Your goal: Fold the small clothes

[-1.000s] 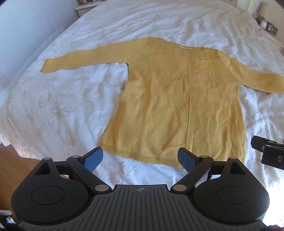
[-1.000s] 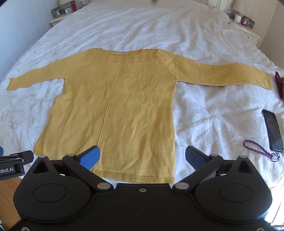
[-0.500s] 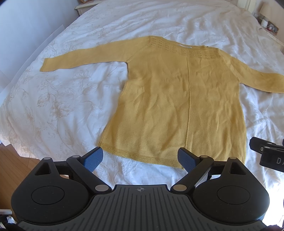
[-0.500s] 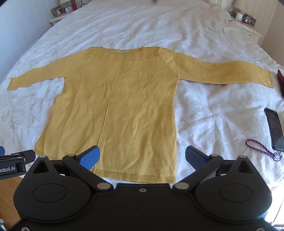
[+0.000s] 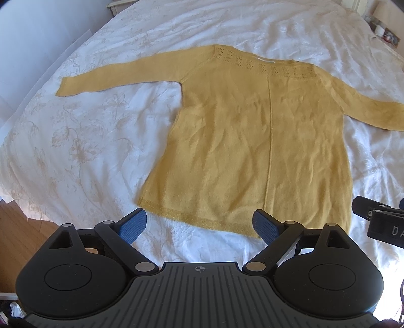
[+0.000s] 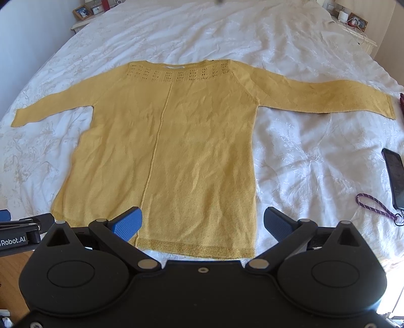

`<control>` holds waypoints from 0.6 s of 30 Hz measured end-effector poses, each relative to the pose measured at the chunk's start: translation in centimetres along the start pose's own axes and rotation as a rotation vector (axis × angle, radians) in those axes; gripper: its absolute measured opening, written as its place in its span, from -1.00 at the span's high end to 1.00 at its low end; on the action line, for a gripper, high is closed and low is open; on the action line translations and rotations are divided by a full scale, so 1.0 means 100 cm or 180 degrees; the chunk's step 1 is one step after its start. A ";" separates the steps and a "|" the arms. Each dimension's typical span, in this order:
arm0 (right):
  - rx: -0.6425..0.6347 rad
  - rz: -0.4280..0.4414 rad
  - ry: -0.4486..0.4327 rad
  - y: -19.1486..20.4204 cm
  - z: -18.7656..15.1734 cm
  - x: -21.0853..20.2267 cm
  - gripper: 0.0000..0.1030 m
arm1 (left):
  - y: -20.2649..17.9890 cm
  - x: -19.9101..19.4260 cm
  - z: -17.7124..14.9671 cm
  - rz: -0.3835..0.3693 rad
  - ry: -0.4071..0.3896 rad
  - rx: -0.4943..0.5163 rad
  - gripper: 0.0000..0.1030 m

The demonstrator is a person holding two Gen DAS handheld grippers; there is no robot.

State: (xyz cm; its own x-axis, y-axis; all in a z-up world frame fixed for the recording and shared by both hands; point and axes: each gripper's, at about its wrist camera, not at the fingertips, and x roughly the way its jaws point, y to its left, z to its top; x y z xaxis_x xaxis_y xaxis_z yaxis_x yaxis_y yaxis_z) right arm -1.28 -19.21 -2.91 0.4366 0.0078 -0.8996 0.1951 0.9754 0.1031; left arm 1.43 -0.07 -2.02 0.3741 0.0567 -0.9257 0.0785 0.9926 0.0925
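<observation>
A yellow knit sweater (image 5: 252, 141) lies flat on the white bed, neck away from me, both sleeves spread out to the sides; it also shows in the right wrist view (image 6: 176, 141). My left gripper (image 5: 199, 225) is open and empty, hovering just above the sweater's bottom hem near its left corner. My right gripper (image 6: 202, 223) is open and empty, above the hem near its right corner. Each gripper's side shows at the edge of the other's view.
The white floral bedspread (image 5: 83, 141) covers the bed. A black phone (image 6: 394, 176) and a purple wrist strap (image 6: 373, 205) lie at the right of the bed. Nightstands with small items stand at the far corners (image 6: 85, 12). Wooden floor (image 5: 22, 232) shows at the lower left.
Both grippers have moved slightly forward and down toward the hem; the sweater has not moved. Both stay open.
</observation>
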 end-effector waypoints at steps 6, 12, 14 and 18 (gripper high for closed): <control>0.0023 0.0051 0.0082 0.004 0.005 0.009 -0.98 | 0.002 0.006 0.009 0.0036 0.0076 -0.0004 -0.78; 0.0032 0.0083 0.0207 0.014 0.017 0.023 -0.98 | 0.010 0.017 0.027 0.0029 0.0146 -0.0018 -0.78; 0.0016 0.0072 0.0243 0.018 0.024 0.030 -0.98 | 0.013 0.023 0.037 0.0012 0.0164 -0.0011 -0.78; 0.0028 0.0047 0.0291 0.026 0.043 0.040 -0.98 | 0.019 0.036 0.060 -0.0040 0.0162 0.0008 -0.78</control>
State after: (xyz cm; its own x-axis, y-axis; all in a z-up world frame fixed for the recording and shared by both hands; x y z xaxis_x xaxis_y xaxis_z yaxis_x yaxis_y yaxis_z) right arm 4.73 -17.61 -4.42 0.3576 0.0425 -0.9329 0.1972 0.9730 0.1199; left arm 8.49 1.33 -2.92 0.3255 0.0495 -0.9442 0.0854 0.9930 0.0815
